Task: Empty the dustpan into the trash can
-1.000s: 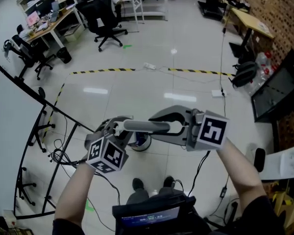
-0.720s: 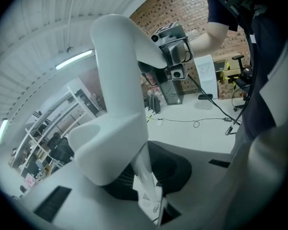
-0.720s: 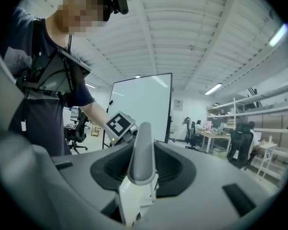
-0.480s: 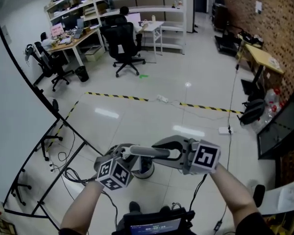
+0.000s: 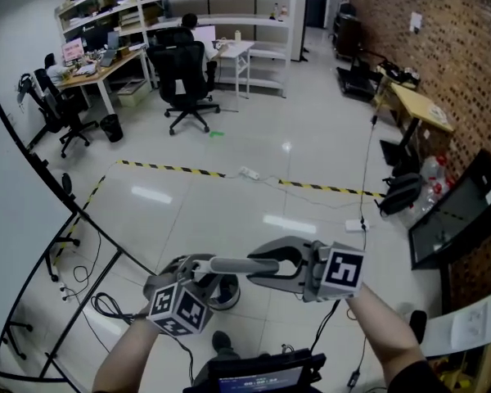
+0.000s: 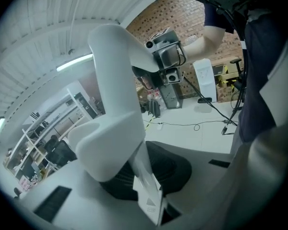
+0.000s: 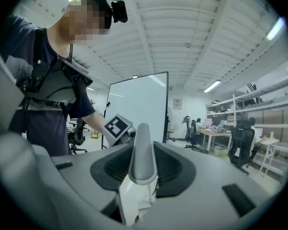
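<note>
both grippers clamped on the dustpan handle [image 5: 241,263], held level over the floor [image 5: 229,178]
head view: left gripper [image 5: 198,267] and right gripper [image 5: 258,267] grip opposite ends of the grey handle, ahead of the person's shoe [image 5: 221,340]. left gripper view: jaws pressed on the pale handle, which rises up-left. right gripper view: jaws closed on the handle, which points toward the left gripper's marker cube [image 7: 117,126].

glossy tiled floor [image 5: 254,137], rough brick wall [image 5: 458,39], matt grey plastic handle [image 5: 239,264]

We cannot see the pan end of the handle [image 5: 234,264], and the left gripper [image 5: 198,267] hides half of the round thing [image 5: 227,295] on the floor [image 5: 229,187] below it.
</note>
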`<state>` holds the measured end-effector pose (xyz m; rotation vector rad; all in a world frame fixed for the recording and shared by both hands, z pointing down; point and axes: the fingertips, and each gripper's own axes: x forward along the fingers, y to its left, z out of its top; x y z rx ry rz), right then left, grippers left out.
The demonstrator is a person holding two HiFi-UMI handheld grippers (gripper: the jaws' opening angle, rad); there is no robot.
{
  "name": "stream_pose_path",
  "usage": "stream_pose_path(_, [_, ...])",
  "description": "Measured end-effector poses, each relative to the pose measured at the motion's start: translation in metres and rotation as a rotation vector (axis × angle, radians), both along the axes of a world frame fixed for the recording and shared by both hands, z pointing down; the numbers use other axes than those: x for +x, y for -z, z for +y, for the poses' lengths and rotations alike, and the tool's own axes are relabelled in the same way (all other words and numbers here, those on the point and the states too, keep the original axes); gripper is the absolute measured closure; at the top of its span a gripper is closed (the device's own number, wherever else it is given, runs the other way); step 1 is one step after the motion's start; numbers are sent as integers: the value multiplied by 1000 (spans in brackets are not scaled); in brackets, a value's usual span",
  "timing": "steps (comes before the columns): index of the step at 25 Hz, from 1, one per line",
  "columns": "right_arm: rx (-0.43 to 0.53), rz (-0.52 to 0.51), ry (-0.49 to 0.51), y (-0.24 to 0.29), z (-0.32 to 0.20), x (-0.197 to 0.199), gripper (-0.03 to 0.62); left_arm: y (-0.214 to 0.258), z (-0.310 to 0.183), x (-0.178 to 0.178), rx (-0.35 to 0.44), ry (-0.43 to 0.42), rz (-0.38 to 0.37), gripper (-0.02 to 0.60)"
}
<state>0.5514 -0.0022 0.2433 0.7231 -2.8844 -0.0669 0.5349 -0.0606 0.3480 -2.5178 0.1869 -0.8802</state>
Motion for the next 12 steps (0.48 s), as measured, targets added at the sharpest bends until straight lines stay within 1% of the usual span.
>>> stream_pose_path(2, [-8,13,5,5,-9,-8,448,3,-6,-7,-21,-26,12,535])
stream_pose_path(7, [-52,45,58,14,-36,-28,448,10,-22,-25,-84,-137,22,537])
stream_pose_path(9, [-60,67,73,16,-46,-39,448,12,-30,-35,-98,-148,41,537])
stream_pose_path(12, [-40,110,88,18,-63,-57,447,13,-45,-51,-117,-139,74,538])
